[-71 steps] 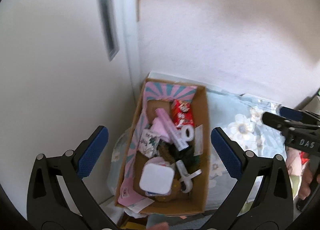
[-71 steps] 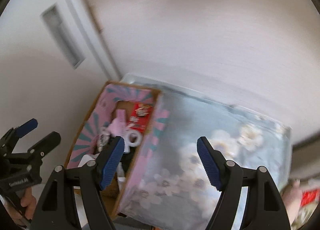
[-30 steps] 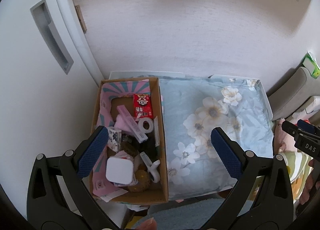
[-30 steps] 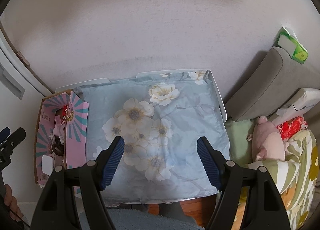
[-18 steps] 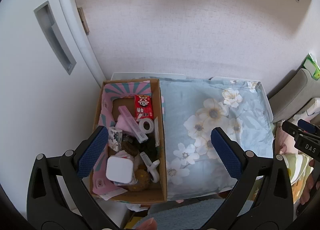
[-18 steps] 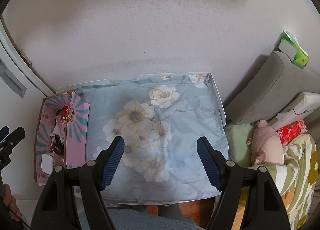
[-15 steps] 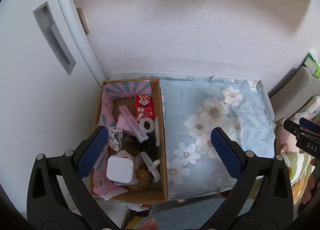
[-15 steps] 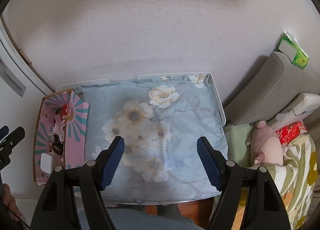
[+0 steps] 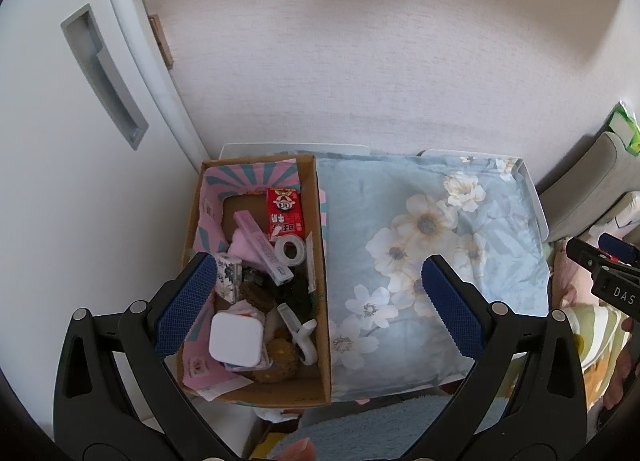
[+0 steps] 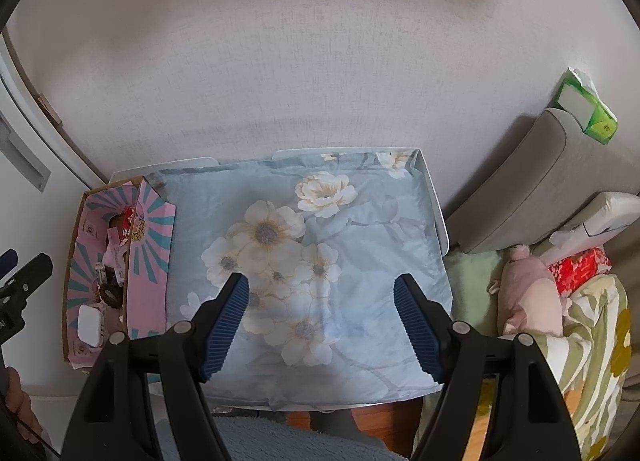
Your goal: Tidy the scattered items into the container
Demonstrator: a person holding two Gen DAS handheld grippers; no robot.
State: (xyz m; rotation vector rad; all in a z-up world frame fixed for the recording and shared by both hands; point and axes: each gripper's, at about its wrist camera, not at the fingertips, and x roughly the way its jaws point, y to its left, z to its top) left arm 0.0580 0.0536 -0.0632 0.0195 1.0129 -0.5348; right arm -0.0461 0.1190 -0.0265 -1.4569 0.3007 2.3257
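Note:
A cardboard box [image 9: 322, 261] with a pink and teal lining stands at the left end of a small table; it also shows in the right wrist view [image 10: 150, 257]. It holds a red snack box [image 9: 285, 212], a tape roll [image 9: 292, 249], a pink tube [image 9: 262, 249], a white square case [image 9: 236, 339] and other small items. My left gripper [image 9: 316, 301] is open and empty, high above the box's right wall. My right gripper [image 10: 322, 317] is open and empty, high above the floral cloth [image 10: 312, 261].
The blue floral cloth [image 9: 432, 261] covers the white table [image 10: 438, 221]. A white door [image 9: 60, 141] is left of the box. A grey sofa arm [image 10: 532, 181] with a green tissue pack [image 10: 588, 111], a pink plush [image 10: 528, 293] and bedding lie to the right.
Both grippers have pulled up and back from the box, so the whole table now shows. Over the last half second the views barely shift. Both stay open.

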